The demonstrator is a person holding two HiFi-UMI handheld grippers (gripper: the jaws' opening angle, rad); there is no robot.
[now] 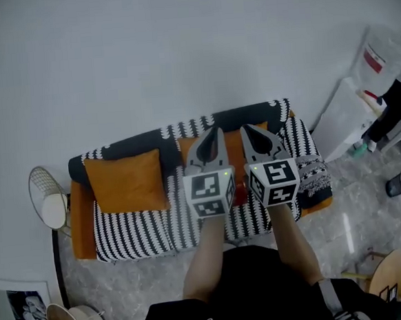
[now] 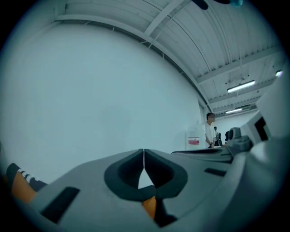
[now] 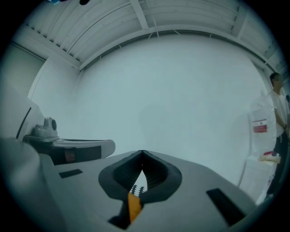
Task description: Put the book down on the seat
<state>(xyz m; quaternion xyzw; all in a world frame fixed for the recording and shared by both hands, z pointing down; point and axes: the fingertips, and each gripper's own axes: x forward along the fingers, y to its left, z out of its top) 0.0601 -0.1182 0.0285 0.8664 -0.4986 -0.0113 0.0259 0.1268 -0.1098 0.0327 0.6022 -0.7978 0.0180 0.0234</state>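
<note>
A sofa with a black-and-white patterned cover stands against the white wall in the head view. Both grippers are held up level in front of it, side by side, pointing at the wall. My left gripper is shut, its tips meeting with nothing between them. My right gripper is shut and empty too. A small red patch shows on the seat between the two marker cubes; I cannot tell whether it is the book. The grippers hide most of the seat's middle.
One orange cushion leans on the sofa's left, another sits behind the grippers. A round wire basket stands left of the sofa. White appliances, a black cup and a wooden chair are at right. A person stands far off.
</note>
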